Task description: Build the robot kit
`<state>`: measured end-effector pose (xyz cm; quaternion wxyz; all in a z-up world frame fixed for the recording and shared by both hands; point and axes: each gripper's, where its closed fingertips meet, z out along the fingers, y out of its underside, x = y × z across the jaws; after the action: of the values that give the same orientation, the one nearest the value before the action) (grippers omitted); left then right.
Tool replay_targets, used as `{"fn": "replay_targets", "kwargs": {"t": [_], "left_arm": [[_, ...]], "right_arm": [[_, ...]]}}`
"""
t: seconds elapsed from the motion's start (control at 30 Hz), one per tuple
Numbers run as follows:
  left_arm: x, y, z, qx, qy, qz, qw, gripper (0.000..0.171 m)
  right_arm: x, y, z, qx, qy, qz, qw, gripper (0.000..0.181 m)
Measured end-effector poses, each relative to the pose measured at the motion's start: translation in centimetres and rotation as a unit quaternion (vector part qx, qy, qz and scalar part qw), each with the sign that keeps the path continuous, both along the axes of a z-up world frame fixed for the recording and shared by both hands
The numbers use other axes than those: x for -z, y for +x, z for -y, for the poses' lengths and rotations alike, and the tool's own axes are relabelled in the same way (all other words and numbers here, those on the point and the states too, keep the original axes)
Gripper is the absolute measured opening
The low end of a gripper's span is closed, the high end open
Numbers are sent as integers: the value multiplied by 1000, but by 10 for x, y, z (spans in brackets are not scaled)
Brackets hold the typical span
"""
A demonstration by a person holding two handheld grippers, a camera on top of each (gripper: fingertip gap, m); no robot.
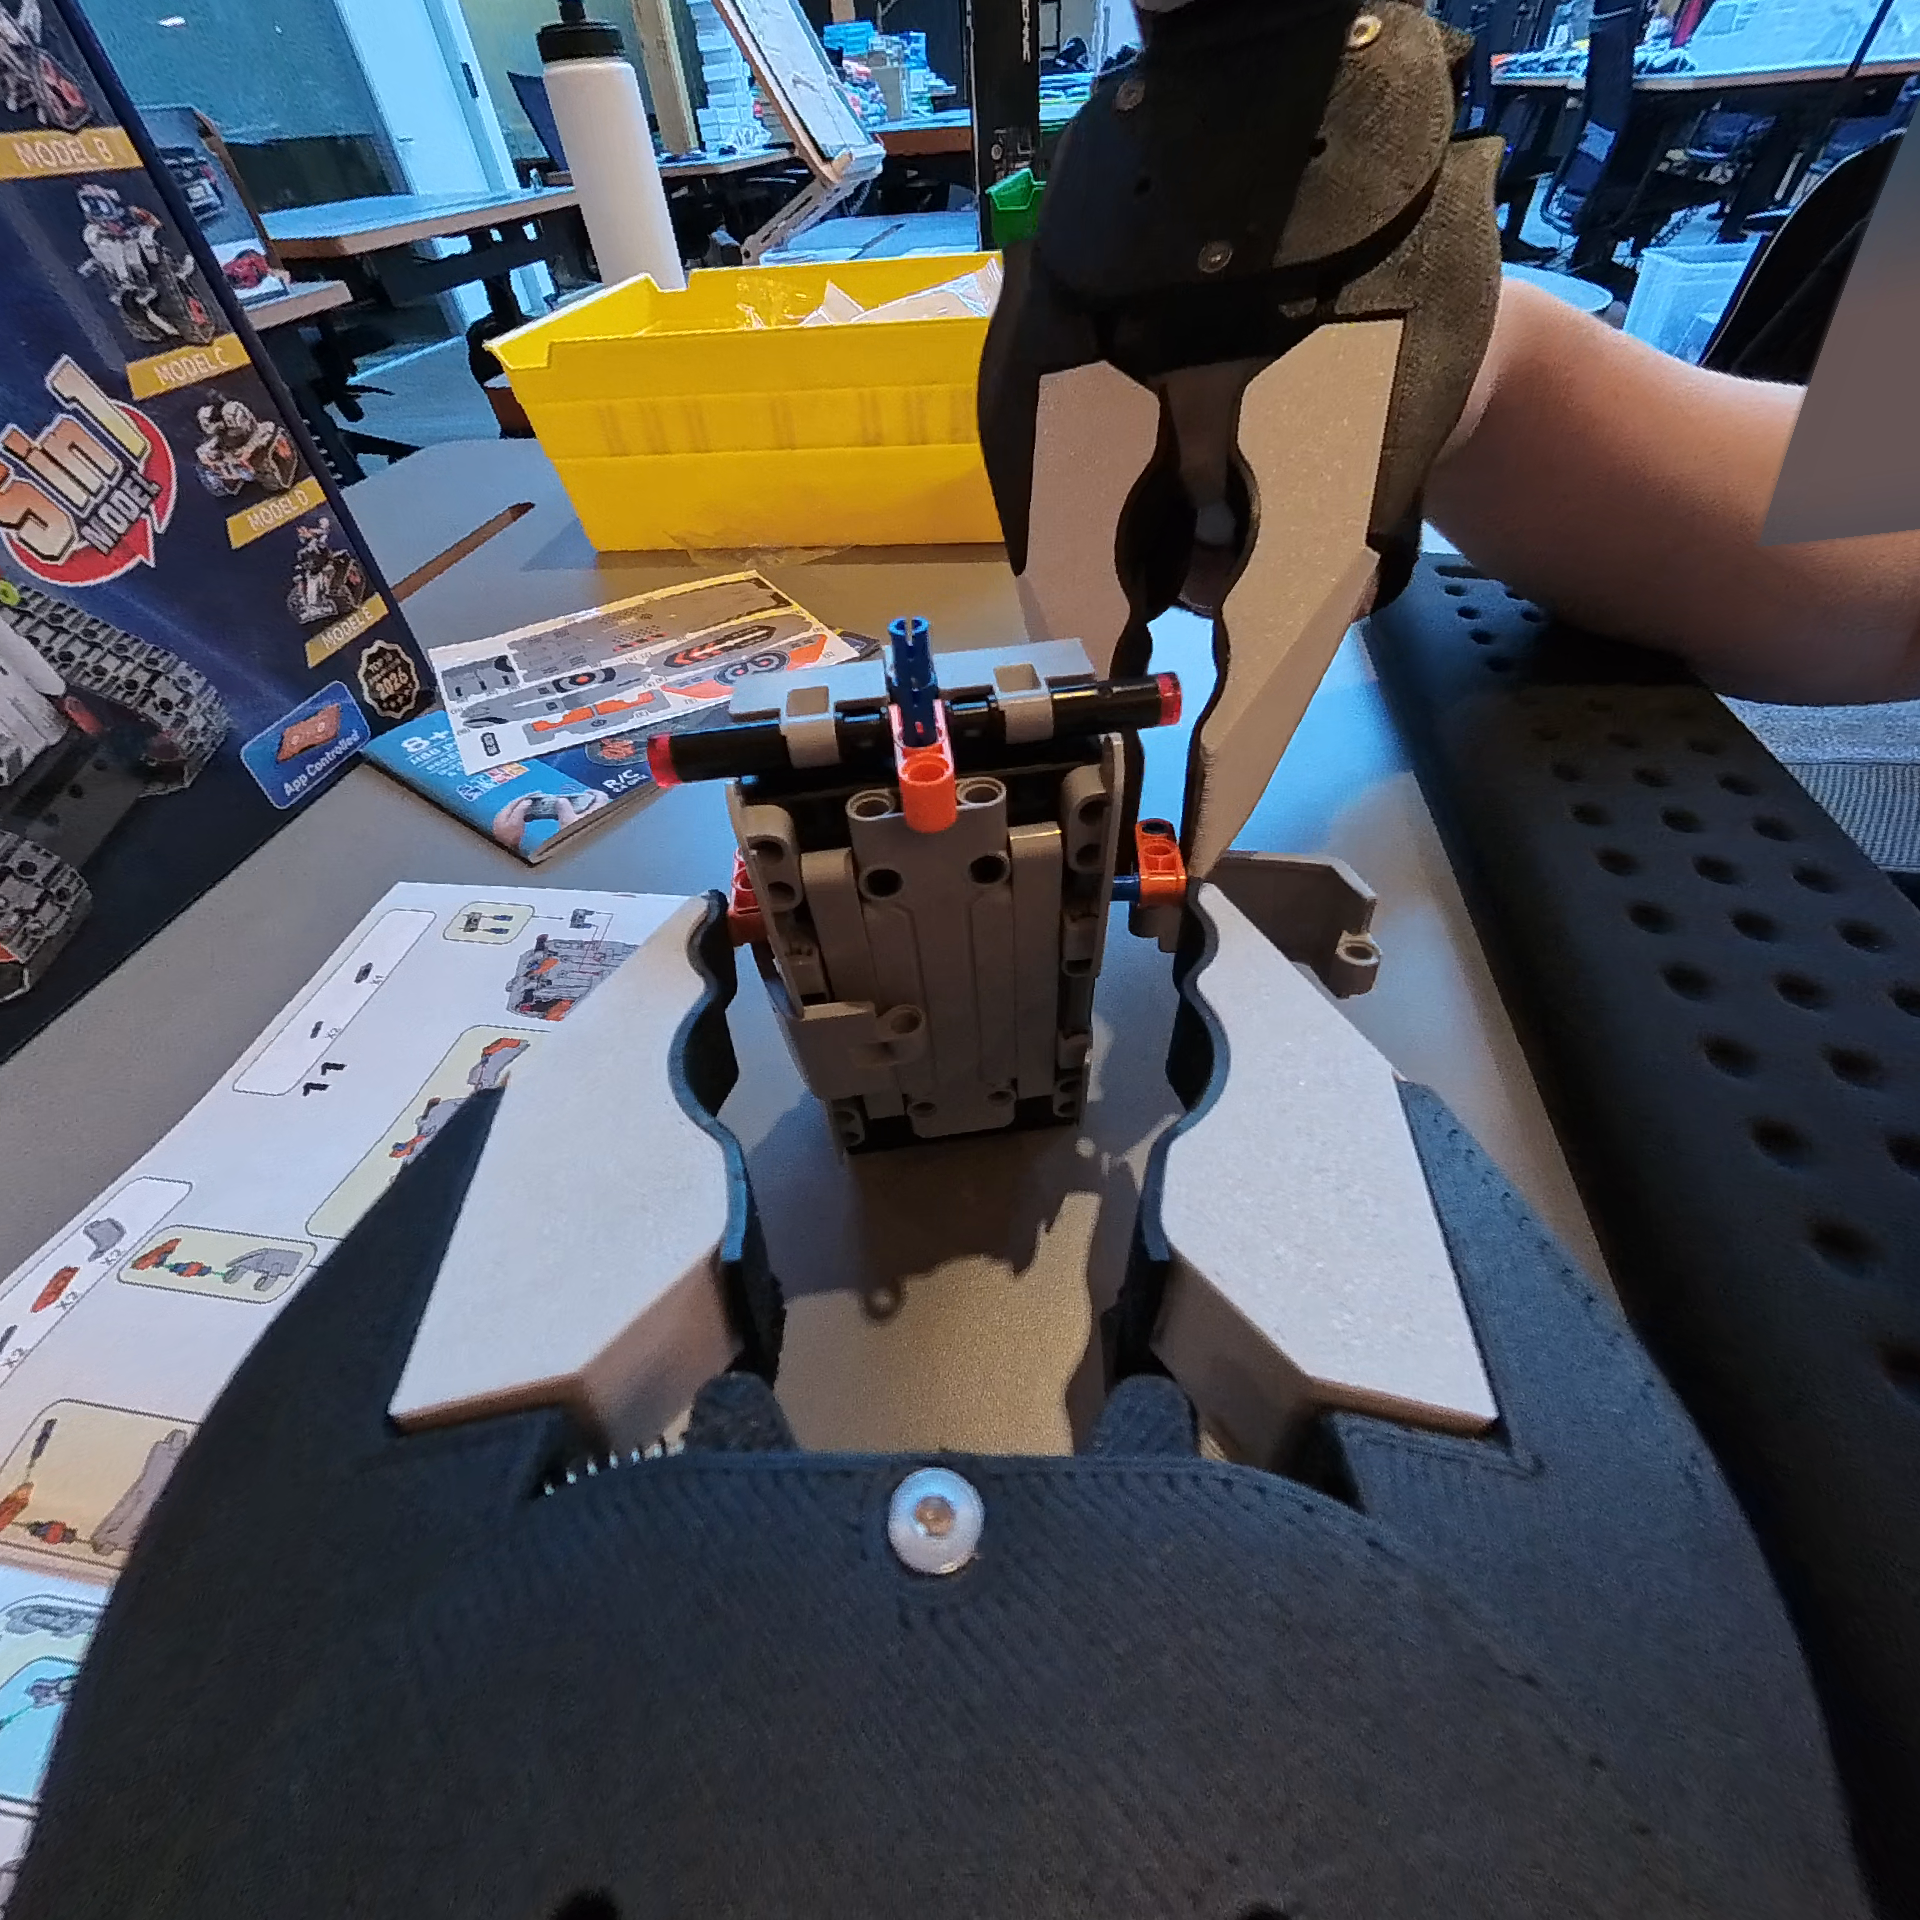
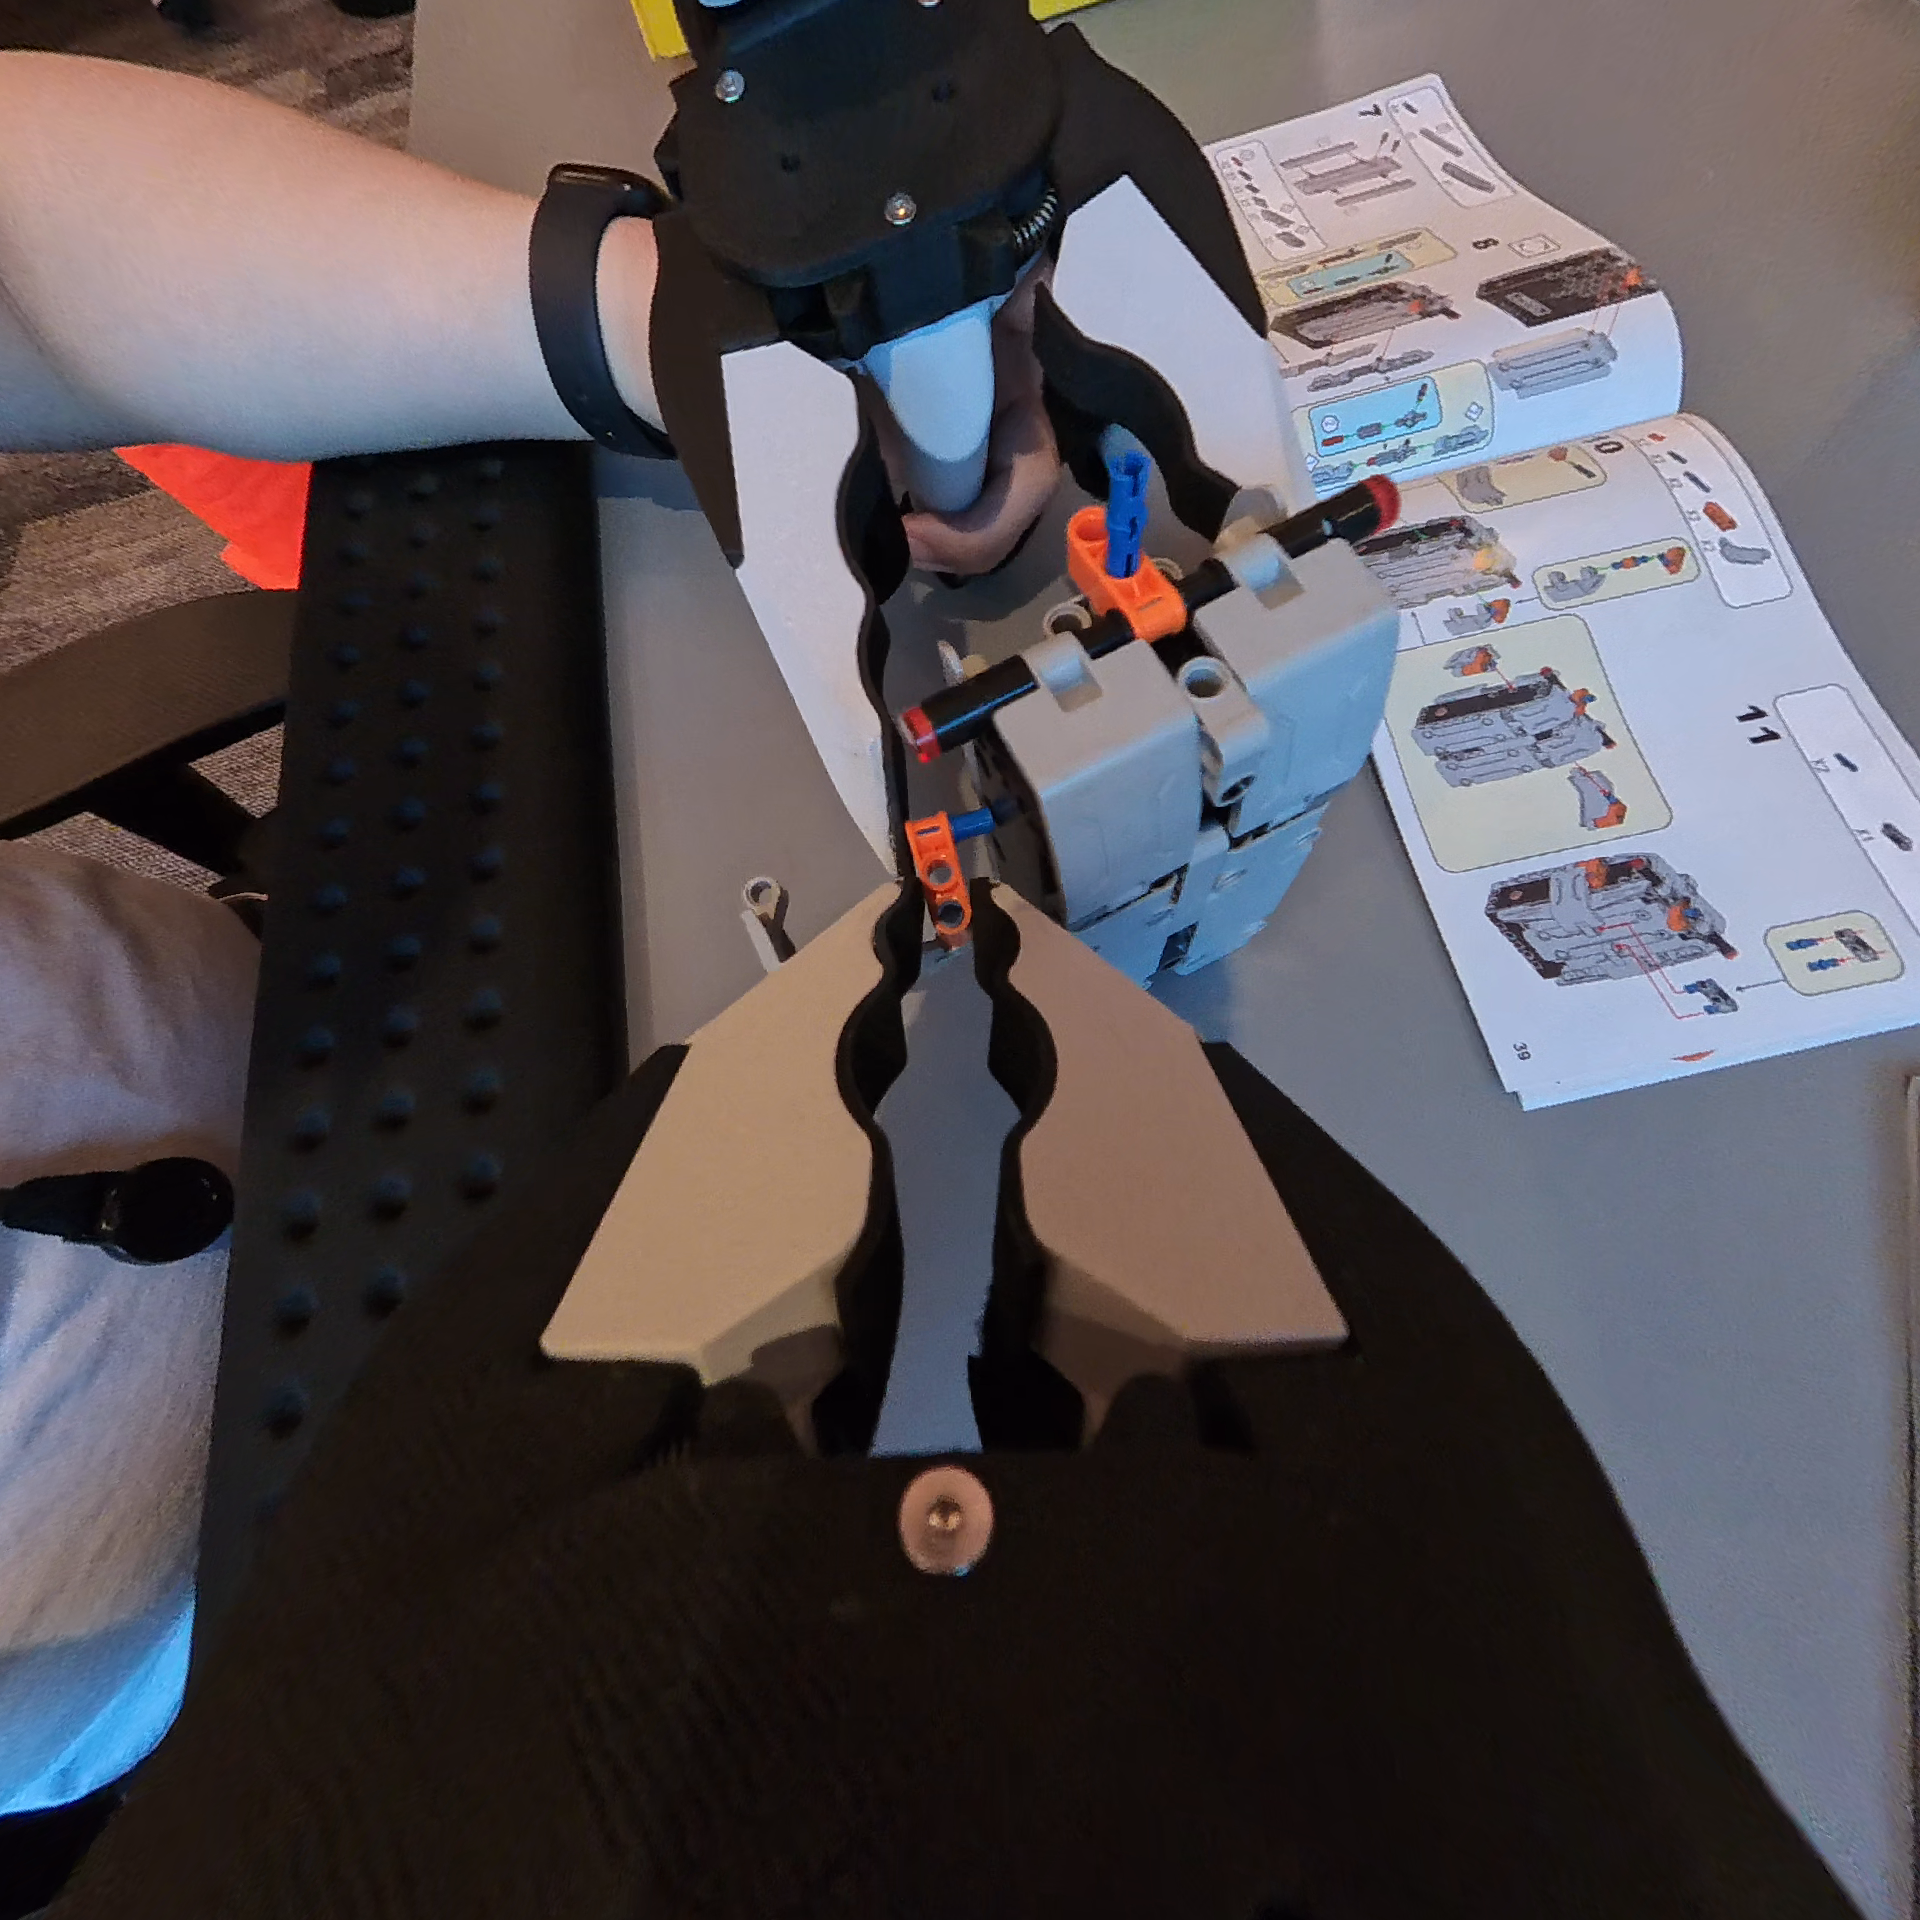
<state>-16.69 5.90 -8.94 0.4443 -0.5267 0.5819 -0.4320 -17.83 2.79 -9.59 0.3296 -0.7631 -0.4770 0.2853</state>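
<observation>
A grey brick model (image 1: 935, 935) stands upright on the grey table, with a black axle with red ends (image 1: 914, 722) across its top and an orange connector with a blue pin (image 1: 914, 717) on that axle. My left gripper (image 1: 956, 914) is shut on the model, one finger on each side. My right gripper (image 2: 948, 904) comes down from above in the left wrist view (image 1: 1169, 821) and is shut on a small orange connector (image 2: 940, 878) that a blue pin joins to the model's side (image 2: 1143, 769). A grey curved piece (image 1: 1299, 914) lies just behind that connector.
An open instruction booklet (image 2: 1662, 779) lies beside the model. A sticker sheet (image 1: 623, 655), a yellow bin (image 1: 748, 457) and a white bottle (image 1: 613, 156) are farther back, and a dark printed box (image 1: 125, 520) stands at the left. A black perforated pad (image 1: 1662, 883) runs along the right.
</observation>
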Motion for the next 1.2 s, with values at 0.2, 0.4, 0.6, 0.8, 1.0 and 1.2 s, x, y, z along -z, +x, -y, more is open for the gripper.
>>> {"fn": "replay_targets", "kwargs": {"t": [0.2, 0.4, 0.6, 0.8, 1.0, 1.2], "left_arm": [[-1, -1, -4, -12, -3, 2, 1000, 82], [-1, -2, -4, -13, 0, 4, 1000, 75], [-1, -1, -3, -10, 1, 3, 1000, 75], [-1, -1, -4, -7, -6, 5, 1000, 68], [-1, -1, -5, -9, -6, 5, 1000, 68], [-1, -1, -4, -7, -6, 5, 1000, 68]], "right_arm": [[-1, 0, -2, 34, -1, -15, 999, 9], [0, 4, -2, 32, 15, 0, 999, 8], [3, 6, -2, 13, 44, 23, 999, 8], [3, 4, 2, -11, -22, -14, 1000, 8], [1, 7, 2, -7, -59, -62, 996, 8], [3, 13, -2, 13, -100, -101, 990, 11]]}}
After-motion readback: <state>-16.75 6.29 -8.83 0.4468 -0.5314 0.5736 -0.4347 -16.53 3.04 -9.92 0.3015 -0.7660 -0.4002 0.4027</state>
